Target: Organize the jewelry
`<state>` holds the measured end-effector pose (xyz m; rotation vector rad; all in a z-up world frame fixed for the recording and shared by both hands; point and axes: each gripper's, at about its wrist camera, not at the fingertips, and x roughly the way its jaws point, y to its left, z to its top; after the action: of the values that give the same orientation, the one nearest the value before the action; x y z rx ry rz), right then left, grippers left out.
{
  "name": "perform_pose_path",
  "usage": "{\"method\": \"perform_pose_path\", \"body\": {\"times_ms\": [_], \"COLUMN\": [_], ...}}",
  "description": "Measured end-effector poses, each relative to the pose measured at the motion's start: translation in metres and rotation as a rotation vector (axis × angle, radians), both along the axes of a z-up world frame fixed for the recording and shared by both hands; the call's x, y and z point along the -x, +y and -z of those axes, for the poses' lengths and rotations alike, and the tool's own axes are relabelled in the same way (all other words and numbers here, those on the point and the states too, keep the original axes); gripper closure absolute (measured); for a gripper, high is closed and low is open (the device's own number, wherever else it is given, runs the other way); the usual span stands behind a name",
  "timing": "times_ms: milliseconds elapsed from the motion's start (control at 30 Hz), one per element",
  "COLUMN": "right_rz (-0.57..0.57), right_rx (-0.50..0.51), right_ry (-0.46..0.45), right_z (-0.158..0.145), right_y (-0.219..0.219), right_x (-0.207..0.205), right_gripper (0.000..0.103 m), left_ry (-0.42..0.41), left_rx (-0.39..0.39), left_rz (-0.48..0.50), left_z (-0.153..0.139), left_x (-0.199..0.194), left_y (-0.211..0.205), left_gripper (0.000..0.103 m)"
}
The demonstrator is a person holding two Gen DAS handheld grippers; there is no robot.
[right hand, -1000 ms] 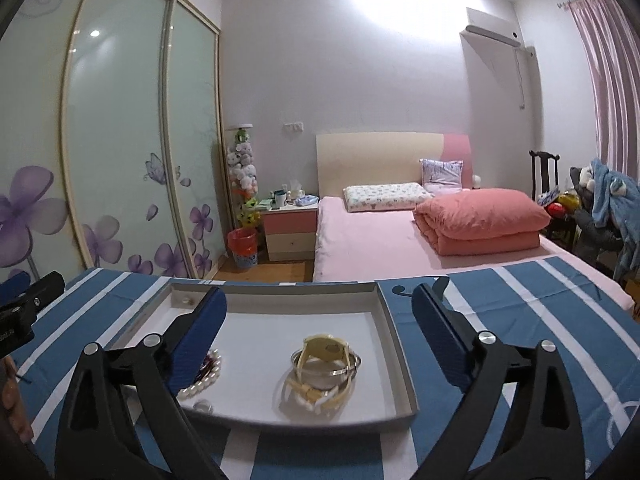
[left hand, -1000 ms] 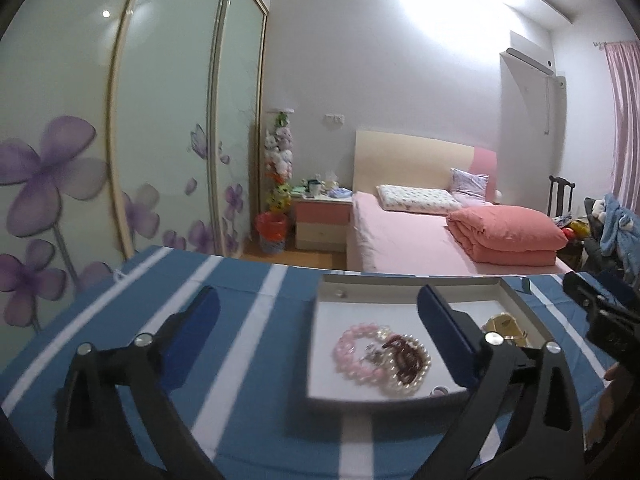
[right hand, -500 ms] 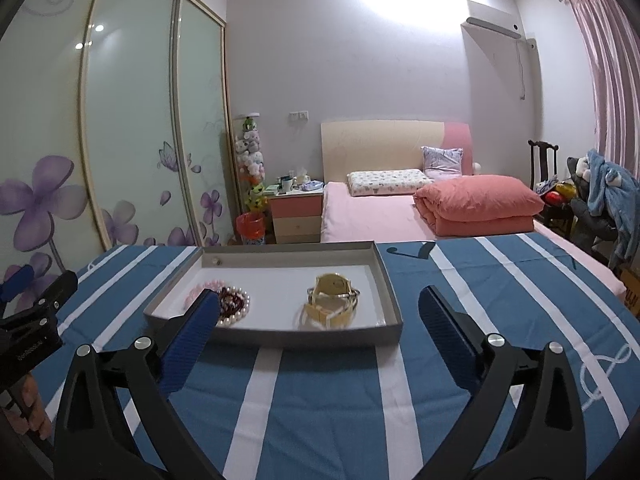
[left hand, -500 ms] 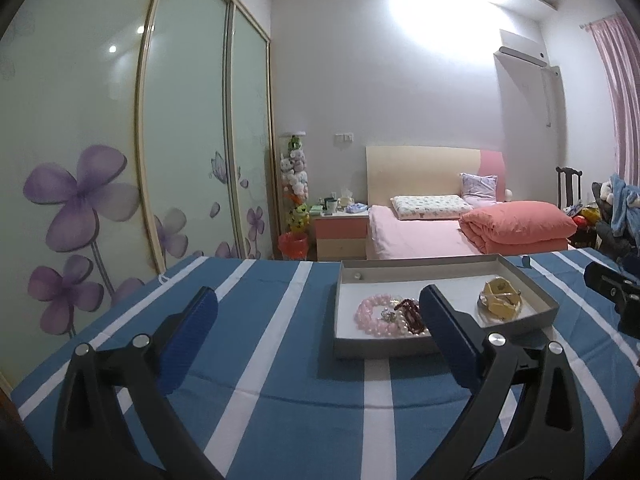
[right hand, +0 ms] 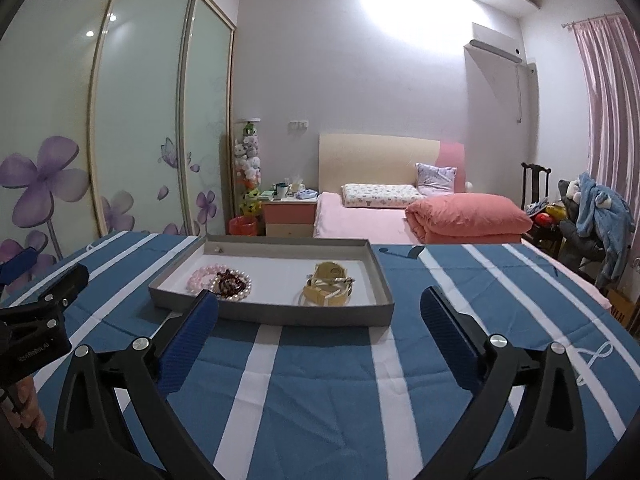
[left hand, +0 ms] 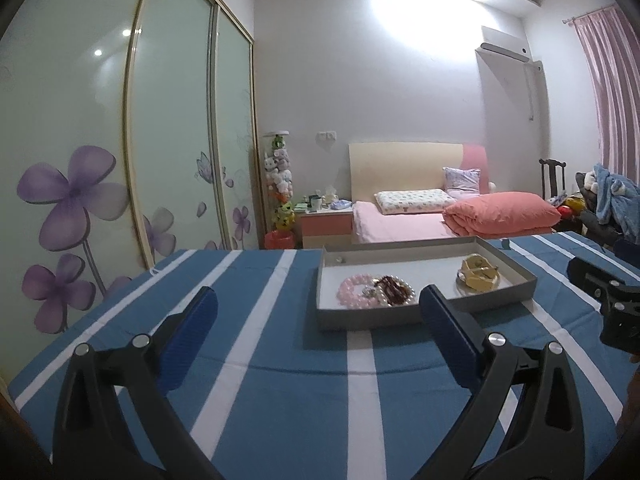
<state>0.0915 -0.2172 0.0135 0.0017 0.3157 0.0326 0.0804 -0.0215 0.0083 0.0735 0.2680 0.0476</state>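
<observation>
A grey tray (left hand: 400, 314) sits on the blue striped cloth. In it lie a pink bead bracelet (left hand: 354, 290), a dark red bead strand (left hand: 390, 285) on a pearl bracelet (left hand: 402, 299), and a gold watch (left hand: 478, 276). A small stud (left hand: 341, 259) rests in its far corner. My left gripper (left hand: 318, 296) is open and empty, short of the tray's near left corner. In the right wrist view the tray (right hand: 304, 316) and watch (right hand: 328, 286) lie ahead. My right gripper (right hand: 319, 298) hangs before the near rim, its jaws opening with nothing between them.
The striped cloth (right hand: 320, 392) covers the table towards me and to both sides. The left gripper's body (right hand: 44, 308) shows at the left edge of the right wrist view. Beyond the table are a pink bed (right hand: 360, 220), a nightstand (right hand: 290, 216) and sliding wardrobe doors (left hand: 172, 120).
Both grippers have drawn back from the tray, which now lies farther ahead instead of between the fingers. The jewelry has not moved.
</observation>
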Motion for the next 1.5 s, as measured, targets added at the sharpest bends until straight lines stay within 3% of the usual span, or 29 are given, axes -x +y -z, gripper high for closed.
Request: {"method": "perform_pose_path", "body": {"times_ms": [1500], "right_rz": [-0.020], "right_rx": [-0.014], "right_ry": [-0.009], "right_z": [0.002], "right_y": [0.005], "right_x": [0.009], "right_gripper": [0.002], "left_ry": [0.022], "left_rx": [0.009], "left_rz": [0.035], "left_z": [0.009], "left_x": [0.005], "left_y": [-0.007], "left_gripper": [0.004]}}
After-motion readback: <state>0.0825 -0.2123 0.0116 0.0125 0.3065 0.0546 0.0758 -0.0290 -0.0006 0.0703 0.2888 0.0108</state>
